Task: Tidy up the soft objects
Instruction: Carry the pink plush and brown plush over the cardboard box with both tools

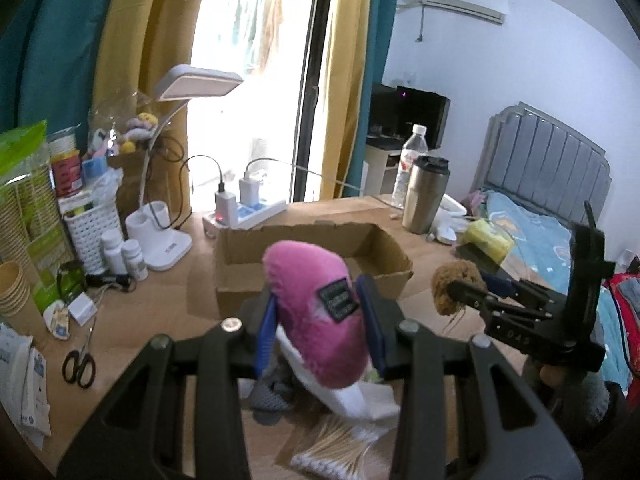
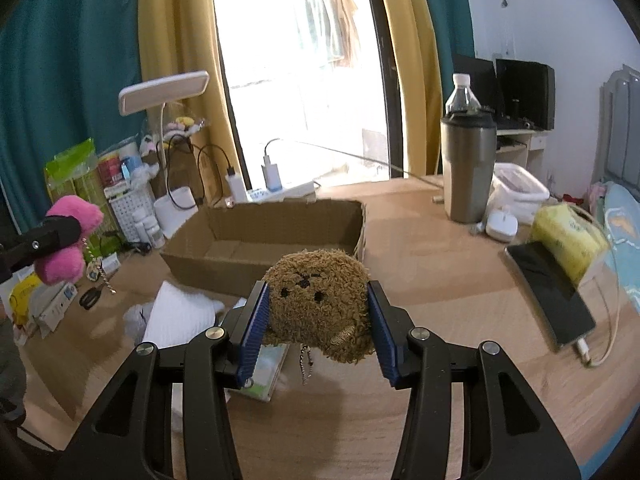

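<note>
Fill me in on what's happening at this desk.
A person is sorting soft toys with a handheld gripper in each hand. The left gripper is clamped on a pink plush, and the right gripper squeezes a brown plush between its blue pads. Both toys are held up off the desk, just short of the open cardboard box, which looks empty. Neither toy is in the box yet.

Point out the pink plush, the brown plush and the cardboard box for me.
pink plush (image 1: 316, 312), left wrist view, middle of its body between the blue pads.
brown plush (image 2: 320, 300), right wrist view, on its stitched face.
cardboard box (image 2: 280, 216), right wrist view, inner back wall.
</note>
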Available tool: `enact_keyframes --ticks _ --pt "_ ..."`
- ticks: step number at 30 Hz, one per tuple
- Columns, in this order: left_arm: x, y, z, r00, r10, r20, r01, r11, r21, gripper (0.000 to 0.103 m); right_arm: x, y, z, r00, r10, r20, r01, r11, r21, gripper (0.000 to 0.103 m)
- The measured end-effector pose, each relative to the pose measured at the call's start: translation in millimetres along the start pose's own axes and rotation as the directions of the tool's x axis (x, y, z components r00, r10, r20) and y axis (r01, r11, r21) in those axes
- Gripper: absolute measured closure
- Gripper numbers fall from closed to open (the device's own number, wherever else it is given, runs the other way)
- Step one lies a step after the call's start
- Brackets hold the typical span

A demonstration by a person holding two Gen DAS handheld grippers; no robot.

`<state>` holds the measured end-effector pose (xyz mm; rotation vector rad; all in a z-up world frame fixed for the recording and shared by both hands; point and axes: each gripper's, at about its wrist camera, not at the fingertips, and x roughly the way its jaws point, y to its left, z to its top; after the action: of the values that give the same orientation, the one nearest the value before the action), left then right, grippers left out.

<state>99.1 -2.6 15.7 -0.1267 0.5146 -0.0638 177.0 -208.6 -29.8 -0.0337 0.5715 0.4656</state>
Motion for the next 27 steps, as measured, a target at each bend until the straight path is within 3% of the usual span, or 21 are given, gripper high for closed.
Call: enact_keyframes --ticks 27 --pt "95.0 -9.6 26.6 0.996 -0.058 -0.066 0.057 0.998 -0.027 0.064 49.2 -19.7 35.2 0.999 0.050 -0.016 -0.051 0.999 -0.015 0.052"
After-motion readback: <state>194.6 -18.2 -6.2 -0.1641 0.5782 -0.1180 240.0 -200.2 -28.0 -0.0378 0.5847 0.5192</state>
